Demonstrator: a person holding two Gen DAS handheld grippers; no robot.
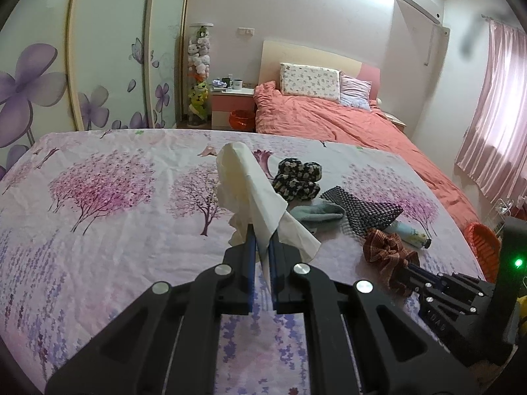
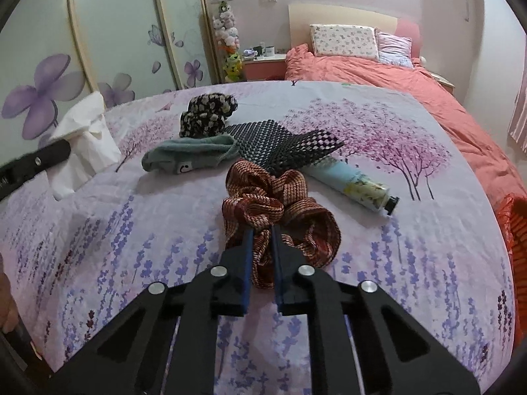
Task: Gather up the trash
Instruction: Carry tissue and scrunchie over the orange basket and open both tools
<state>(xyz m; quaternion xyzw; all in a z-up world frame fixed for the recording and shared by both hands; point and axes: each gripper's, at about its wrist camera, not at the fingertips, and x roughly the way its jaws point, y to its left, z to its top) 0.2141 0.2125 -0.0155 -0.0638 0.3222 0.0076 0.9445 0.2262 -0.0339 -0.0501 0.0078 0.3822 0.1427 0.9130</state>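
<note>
My left gripper point(image 1: 260, 235) is shut on a crumpled white tissue point(image 1: 250, 191), which stands up from its tips above the flowered sheet point(image 1: 108, 223). In the right wrist view the same tissue point(image 2: 87, 141) shows at the left with the left gripper's finger point(image 2: 42, 159) on it. My right gripper point(image 2: 262, 230) is shut on a brown-red woven scrunchie point(image 2: 280, 210) lying on the sheet; the scrunchie point(image 1: 388, 253) and the right gripper point(image 1: 413, 268) also show at the right of the left wrist view.
Behind the scrunchie lie a black dotted mat point(image 2: 283, 146), a teal sock point(image 2: 194, 156), a black floral scrunchie point(image 2: 207, 115) and a pale blue tube point(image 2: 355, 186). An orange basket point(image 1: 482, 247) sits at the bed's right edge. A second bed with an orange cover point(image 1: 332, 118) stands beyond.
</note>
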